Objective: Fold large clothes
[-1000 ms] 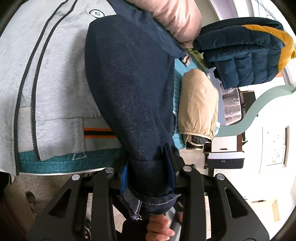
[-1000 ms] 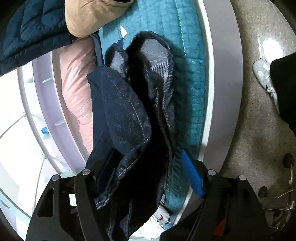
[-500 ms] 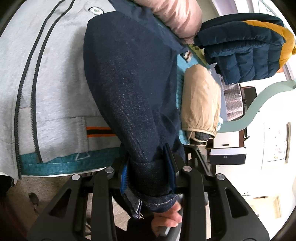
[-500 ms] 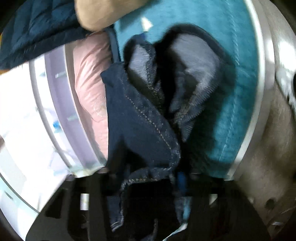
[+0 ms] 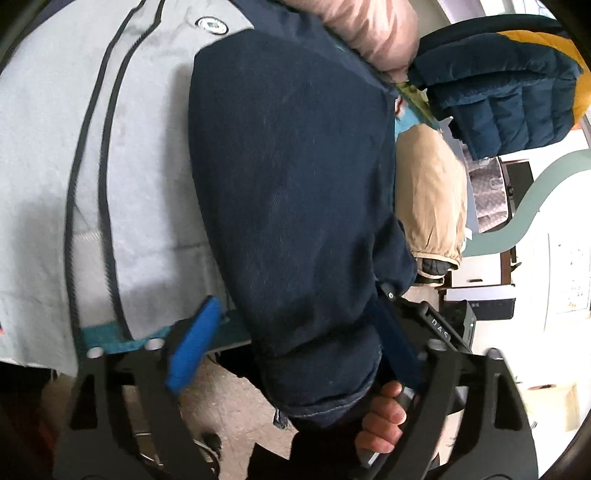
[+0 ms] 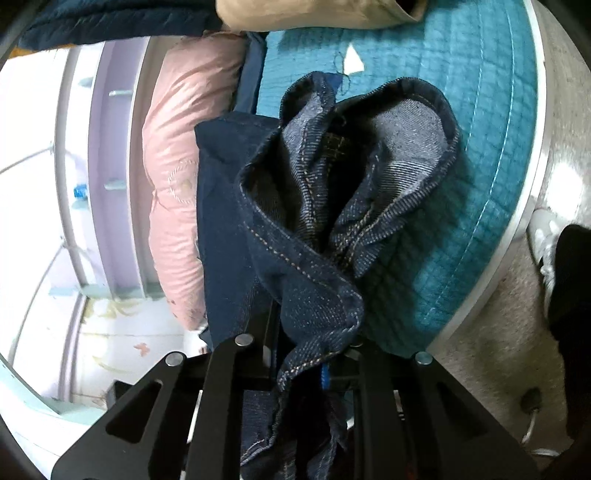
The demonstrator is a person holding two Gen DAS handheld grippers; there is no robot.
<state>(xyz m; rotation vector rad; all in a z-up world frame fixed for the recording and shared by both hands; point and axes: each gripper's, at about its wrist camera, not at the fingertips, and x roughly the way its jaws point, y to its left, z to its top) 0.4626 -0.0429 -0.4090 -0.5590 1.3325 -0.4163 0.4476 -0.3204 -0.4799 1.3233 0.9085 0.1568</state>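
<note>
The only lettering that can be read is "DAS", in pale capitals on the black body of the right gripper [image 5: 439, 328] where it shows in the left wrist view (the letters run along the part, turned sideways). A round badge [image 5: 211, 24] on the grey zip jacket [image 5: 48, 147] carries a mark too small to make out, and the white wall panel [image 5: 570, 273] at the right edge bears small print that is likewise illegible.
</note>
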